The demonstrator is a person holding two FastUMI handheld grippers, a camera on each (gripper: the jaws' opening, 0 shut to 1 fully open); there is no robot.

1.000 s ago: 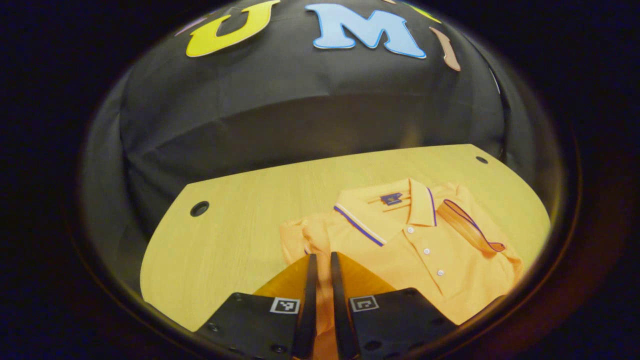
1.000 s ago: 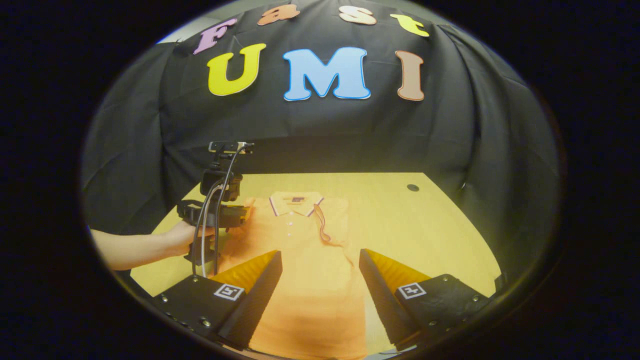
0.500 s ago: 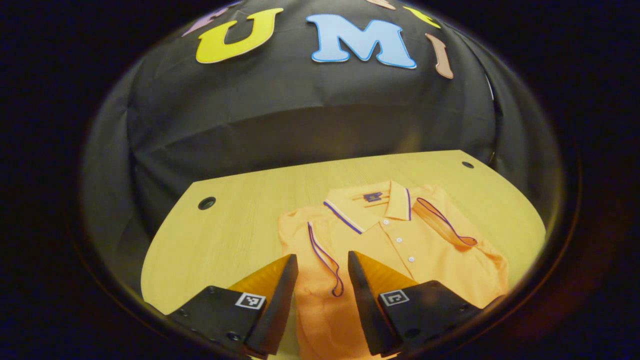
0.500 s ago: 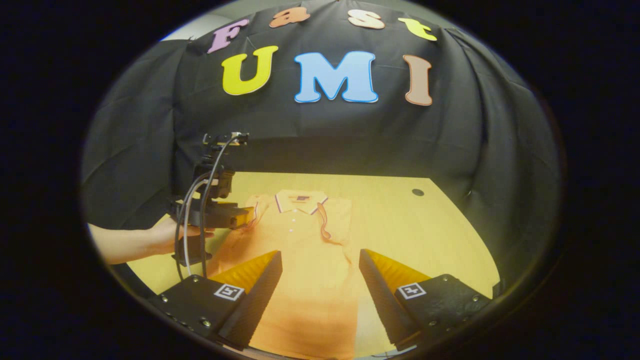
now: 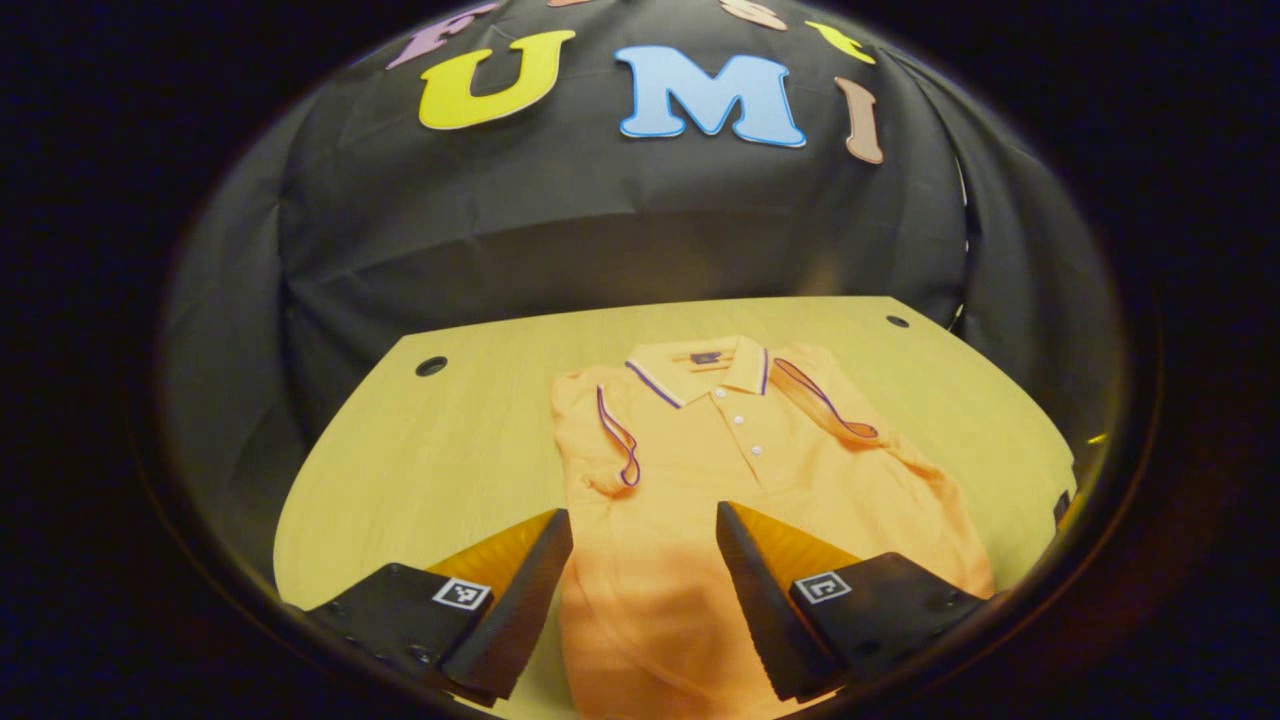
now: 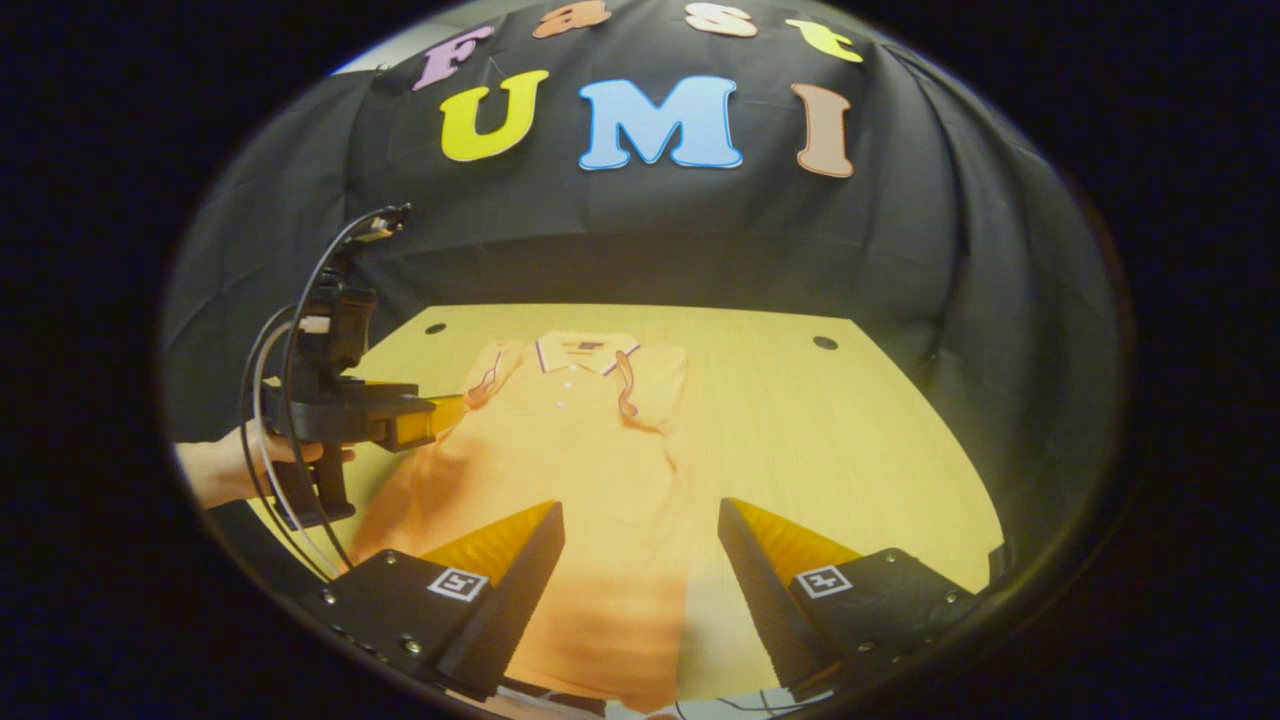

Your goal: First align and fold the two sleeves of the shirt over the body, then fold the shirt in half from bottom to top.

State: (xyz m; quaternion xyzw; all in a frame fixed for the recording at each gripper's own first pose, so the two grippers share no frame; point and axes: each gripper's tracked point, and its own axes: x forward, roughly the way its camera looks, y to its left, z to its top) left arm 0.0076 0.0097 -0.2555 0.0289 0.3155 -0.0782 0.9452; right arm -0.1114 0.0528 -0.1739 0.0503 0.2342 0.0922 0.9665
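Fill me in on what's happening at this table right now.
A person is folding an orange polo shirt with purple-striped trim on a light wooden table, one gripper in each hand. Both sleeves lie folded over the body. The left gripper and the right gripper hang open above the shirt's lower half, holding nothing. The bottom-to-top fold is not yet done.

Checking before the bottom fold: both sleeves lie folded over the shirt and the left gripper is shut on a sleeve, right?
Not quite. The left gripper is open and holds nothing, as the left gripper view shows. Both sleeves do lie folded over the shirt.
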